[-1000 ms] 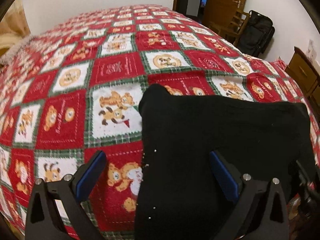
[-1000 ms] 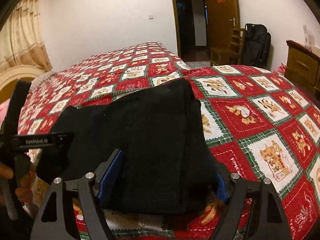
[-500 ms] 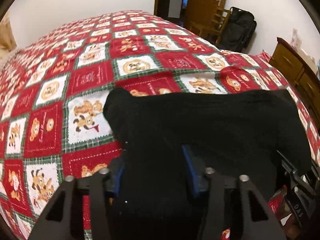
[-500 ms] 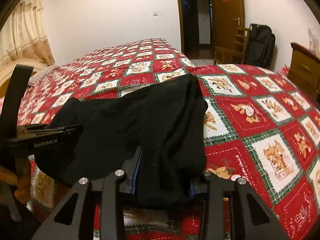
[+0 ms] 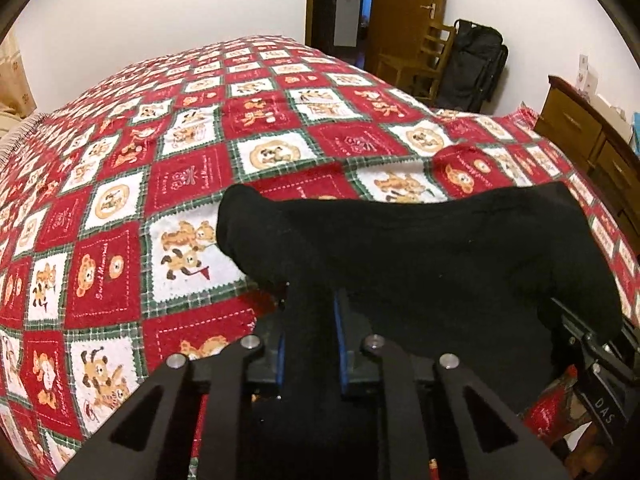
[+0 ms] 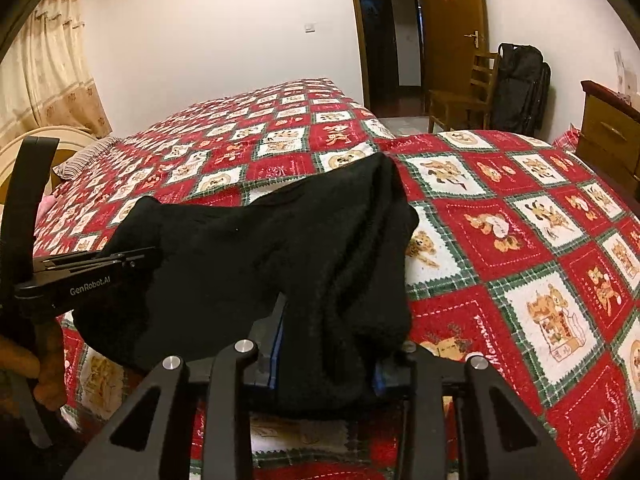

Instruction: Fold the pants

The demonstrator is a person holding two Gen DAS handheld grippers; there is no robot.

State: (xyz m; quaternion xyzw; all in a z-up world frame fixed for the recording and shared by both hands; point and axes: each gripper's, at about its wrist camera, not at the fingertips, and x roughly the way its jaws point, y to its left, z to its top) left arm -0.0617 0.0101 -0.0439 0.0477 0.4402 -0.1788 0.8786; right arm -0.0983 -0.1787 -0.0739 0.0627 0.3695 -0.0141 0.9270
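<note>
Black pants (image 5: 420,248) lie folded on the bed near its front edge, and also show in the right wrist view (image 6: 288,248). My left gripper (image 5: 310,320) is shut on the near left edge of the pants, with cloth bunched between its blue pads. My right gripper (image 6: 326,344) is shut on the near right edge, with a thick fold of cloth between its fingers. The near edge is lifted off the bed. The left gripper also shows at the left of the right wrist view (image 6: 100,266).
The bed carries a red, white and green bear-patterned quilt (image 5: 200,152). A wooden dresser (image 5: 592,136) stands to the right. A wooden chair (image 6: 460,96) and a black bag (image 6: 520,88) stand by the open door (image 6: 452,20). A curtain (image 6: 44,64) hangs on the left.
Both grippers went from open around the pants' near edge to shut on it. The gripped edge has risen and the cloth bunches upward.
</note>
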